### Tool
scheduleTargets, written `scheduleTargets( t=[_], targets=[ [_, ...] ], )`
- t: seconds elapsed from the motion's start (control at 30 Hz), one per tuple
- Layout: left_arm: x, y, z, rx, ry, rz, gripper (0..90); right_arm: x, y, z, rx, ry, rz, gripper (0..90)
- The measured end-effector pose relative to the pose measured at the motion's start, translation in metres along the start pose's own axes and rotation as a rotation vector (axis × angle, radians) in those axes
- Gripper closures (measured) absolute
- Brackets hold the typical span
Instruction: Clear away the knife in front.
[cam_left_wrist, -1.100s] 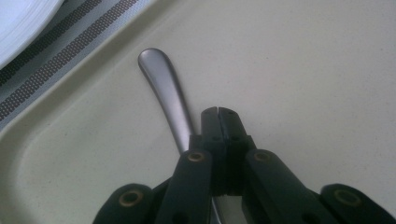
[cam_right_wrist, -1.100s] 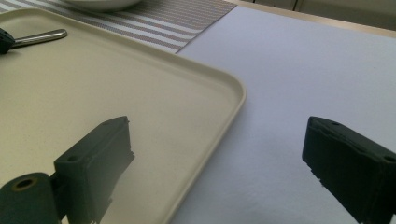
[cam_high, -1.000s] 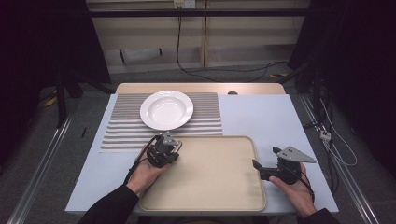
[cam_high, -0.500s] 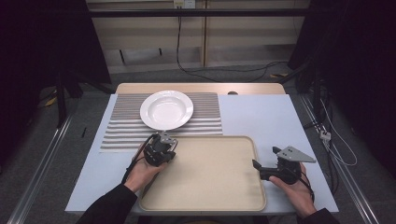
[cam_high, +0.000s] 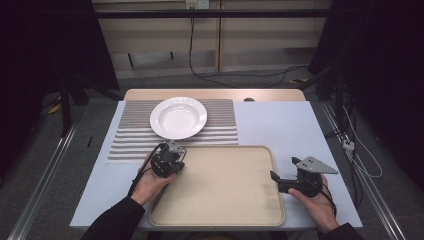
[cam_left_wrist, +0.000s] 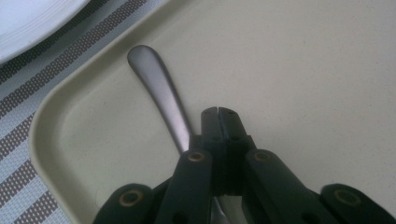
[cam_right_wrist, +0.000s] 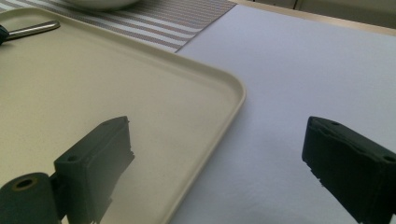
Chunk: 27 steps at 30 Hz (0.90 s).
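My left gripper (cam_high: 167, 162) sits low over the near-left corner of a beige tray (cam_high: 225, 187). In the left gripper view its jaws (cam_left_wrist: 218, 112) are pressed together, and a metal utensil handle (cam_left_wrist: 159, 88) runs out from under them toward the tray's corner (cam_left_wrist: 51, 107), lying close to the tray floor. The utensil's working end is hidden below the gripper. The handle (cam_right_wrist: 32, 29) also shows far off in the right gripper view. My right gripper (cam_high: 276, 179) rests at the tray's right rim, its jaws (cam_right_wrist: 219, 154) wide apart and holding nothing, one over the tray (cam_right_wrist: 140, 102), one over the table.
A white plate (cam_high: 178, 117) stands on a striped placemat (cam_high: 132, 135) behind the tray. The light tabletop (cam_high: 290, 125) stretches to the right of the mat. Dark floor, rails and cables surround the table.
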<state>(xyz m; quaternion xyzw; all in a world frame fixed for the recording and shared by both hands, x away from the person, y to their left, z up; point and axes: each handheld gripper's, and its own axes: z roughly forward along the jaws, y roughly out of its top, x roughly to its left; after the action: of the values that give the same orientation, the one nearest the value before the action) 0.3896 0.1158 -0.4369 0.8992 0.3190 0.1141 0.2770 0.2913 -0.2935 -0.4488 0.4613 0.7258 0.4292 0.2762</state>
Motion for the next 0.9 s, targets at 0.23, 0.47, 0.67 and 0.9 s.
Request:
scheduleTargets(
  t=[0.23, 0.47, 0.67, 0.9],
  targets=[
    [0.002, -0.007, -0.006, 0.006, 0.0, -0.003, 90.0, 0.0, 0.0, 0.0, -0.002, 0.003, 0.0, 8.3],
    [0.005, -0.013, -0.009, -0.004, 0.004, -0.026, 90.0, 0.001, 0.0, 0.0, 0.0, 0.002, -0.001, 8.3],
    [0.005, -0.021, -0.016, 0.003, 0.01, -0.024, 90.0, 0.001, 0.0, -0.001, -0.001, 0.002, 0.001, 8.3],
    [0.007, -0.024, -0.017, -0.004, 0.01, -0.039, 90.0, 0.001, 0.0, 0.0, 0.0, 0.0, 0.001, 8.3]
  ],
)
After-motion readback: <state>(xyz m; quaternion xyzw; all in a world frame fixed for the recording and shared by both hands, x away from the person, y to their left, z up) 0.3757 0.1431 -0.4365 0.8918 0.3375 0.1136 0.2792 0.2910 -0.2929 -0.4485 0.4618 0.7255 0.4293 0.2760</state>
